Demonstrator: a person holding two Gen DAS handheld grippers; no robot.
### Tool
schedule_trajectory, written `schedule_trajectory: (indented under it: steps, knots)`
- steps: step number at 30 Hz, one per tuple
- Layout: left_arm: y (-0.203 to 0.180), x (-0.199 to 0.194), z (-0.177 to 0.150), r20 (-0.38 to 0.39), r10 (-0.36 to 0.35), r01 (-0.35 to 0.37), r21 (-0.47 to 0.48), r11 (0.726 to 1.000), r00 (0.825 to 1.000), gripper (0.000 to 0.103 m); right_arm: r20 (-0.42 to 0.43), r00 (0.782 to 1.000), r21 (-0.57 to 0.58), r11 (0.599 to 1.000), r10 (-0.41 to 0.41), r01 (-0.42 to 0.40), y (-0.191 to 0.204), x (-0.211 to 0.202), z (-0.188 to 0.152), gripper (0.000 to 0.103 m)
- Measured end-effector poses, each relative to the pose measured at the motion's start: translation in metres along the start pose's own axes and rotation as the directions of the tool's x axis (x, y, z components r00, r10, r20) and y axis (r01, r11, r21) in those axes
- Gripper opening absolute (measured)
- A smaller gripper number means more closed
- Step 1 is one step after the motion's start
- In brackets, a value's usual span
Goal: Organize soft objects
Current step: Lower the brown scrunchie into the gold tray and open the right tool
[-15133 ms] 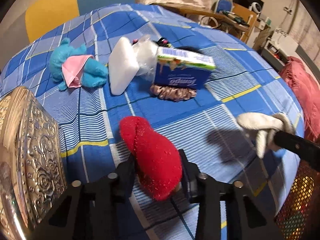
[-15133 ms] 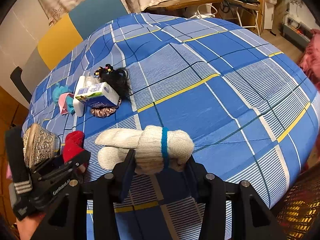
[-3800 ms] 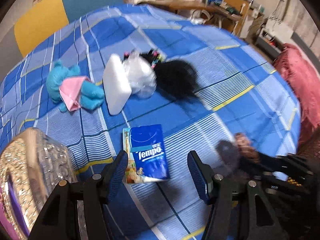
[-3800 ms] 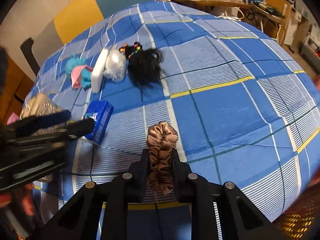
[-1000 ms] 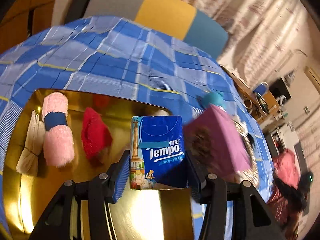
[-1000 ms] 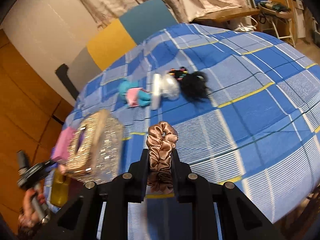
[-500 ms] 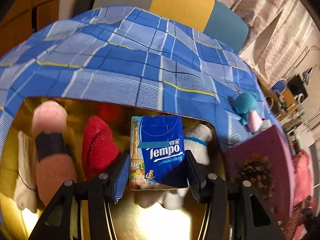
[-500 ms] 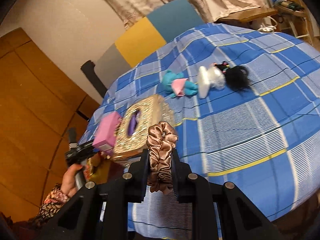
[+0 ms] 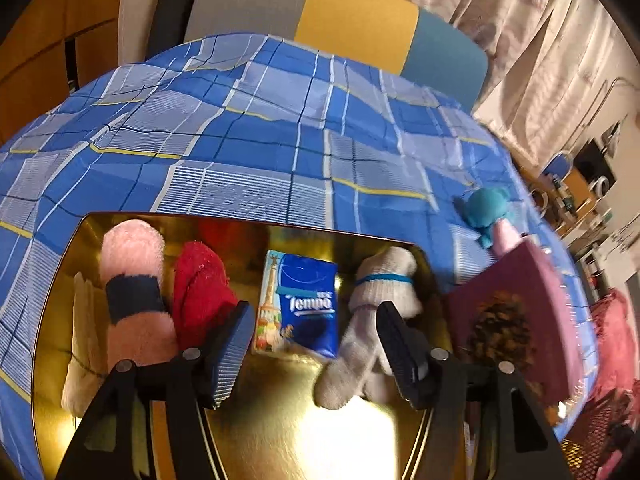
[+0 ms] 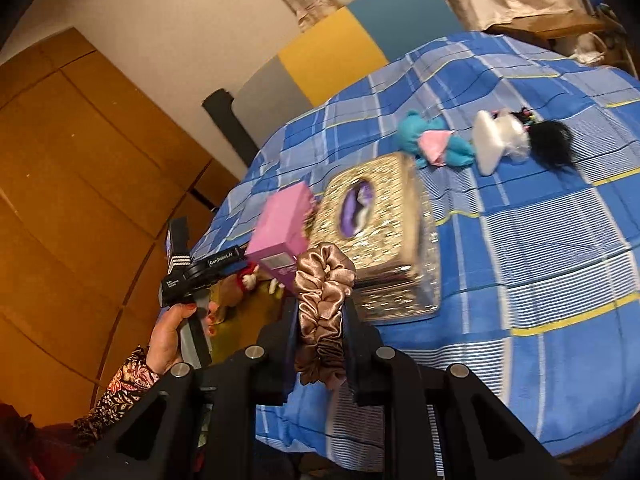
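The gold tin holds a pink roll, red sock, white glove and tissue pack, which lies between the left hand-held gripper's opening jaws. The right hand-held gripper is clamped on a brown scrunchie.

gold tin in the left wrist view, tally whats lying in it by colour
pink: 1, fluffy roll
red: 1, sock
blue: 1, tissue pack
white: 1, glove
cream: 1, cloth
total: 5 in the gold tin
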State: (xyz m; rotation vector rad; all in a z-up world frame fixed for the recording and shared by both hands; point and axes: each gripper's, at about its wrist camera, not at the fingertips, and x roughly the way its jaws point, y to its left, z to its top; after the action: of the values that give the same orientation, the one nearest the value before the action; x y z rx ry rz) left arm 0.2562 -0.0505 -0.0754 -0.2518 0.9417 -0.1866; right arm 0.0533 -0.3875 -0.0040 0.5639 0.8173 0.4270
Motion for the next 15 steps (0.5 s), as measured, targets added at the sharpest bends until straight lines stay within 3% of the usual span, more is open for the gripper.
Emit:
schedule_trajectory:
  steps: [9, 15]
  knots:
    - [0.002, -0.055, -0.035, 0.065, -0.048, 0.043, 0.068, 0.997, 0.997, 0.064, -0.060, 0.998, -0.058, 0.997, 0.037, -0.040, 0.033, 0.030, -0.010, 0.021]
    - [0.030, -0.083, -0.064, 0.069, -0.039, 0.039, 0.001, 0.999, 0.997, 0.064, -0.122, 0.992, -0.132, 0.989, 0.045, -0.061, 0.063, 0.062, -0.017, 0.021]
